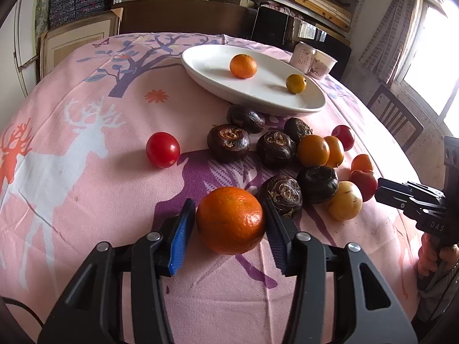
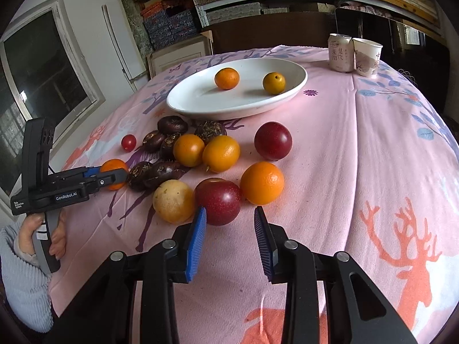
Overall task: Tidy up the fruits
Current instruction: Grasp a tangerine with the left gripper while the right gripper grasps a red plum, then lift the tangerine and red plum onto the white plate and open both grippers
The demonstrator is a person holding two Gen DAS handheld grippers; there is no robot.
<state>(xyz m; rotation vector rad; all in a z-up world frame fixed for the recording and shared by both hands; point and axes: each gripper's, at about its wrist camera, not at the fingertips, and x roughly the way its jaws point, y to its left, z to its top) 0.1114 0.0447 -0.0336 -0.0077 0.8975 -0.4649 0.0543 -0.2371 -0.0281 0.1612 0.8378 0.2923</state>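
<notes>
A white oval plate holds an orange mandarin and a small yellow-green citrus. My left gripper is open, its pads on either side of a large mandarin on the cloth, with small gaps. My right gripper is open and empty, just in front of a dark red plum. Several dark water chestnuts, oranges, a yellow fruit, another plum and a cherry tomato lie loose on the cloth.
A pink deer-print tablecloth covers the table. A drink can and a paper cup stand at the far edge. A wooden chair stands at the right of the table. Shelves fill the back wall.
</notes>
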